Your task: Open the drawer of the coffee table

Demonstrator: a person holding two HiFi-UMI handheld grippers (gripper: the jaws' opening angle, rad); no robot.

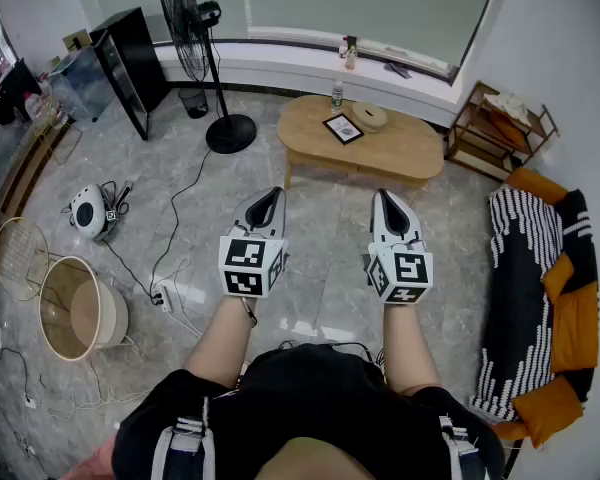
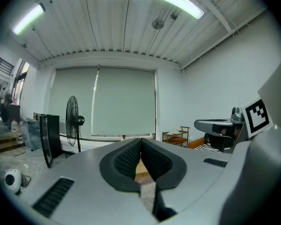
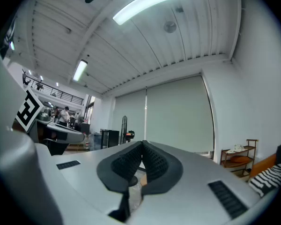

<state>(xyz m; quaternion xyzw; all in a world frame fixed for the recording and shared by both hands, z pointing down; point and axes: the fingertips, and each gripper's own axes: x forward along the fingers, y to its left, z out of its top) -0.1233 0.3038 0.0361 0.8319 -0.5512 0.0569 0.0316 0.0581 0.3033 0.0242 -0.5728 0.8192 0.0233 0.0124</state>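
Coffee table front details indistinct

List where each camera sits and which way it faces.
Head view: on the person's head, steeply down at floor, coffee table; forearms, left gripper, right gripper show.
Left gripper view: on that gripper, level toward the window blind; its shut jaws, right gripper beside.
Right gripper view: on that gripper, same facing; its shut jaws, left gripper beside.
All three share fan and shelf.

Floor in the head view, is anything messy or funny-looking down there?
Yes, a little. A thin black cable snakes loose across the grey tiled floor from the black standing fan to a white power strip, and white cords lie tangled near the round beige bin. Nothing looks spilled or broken.
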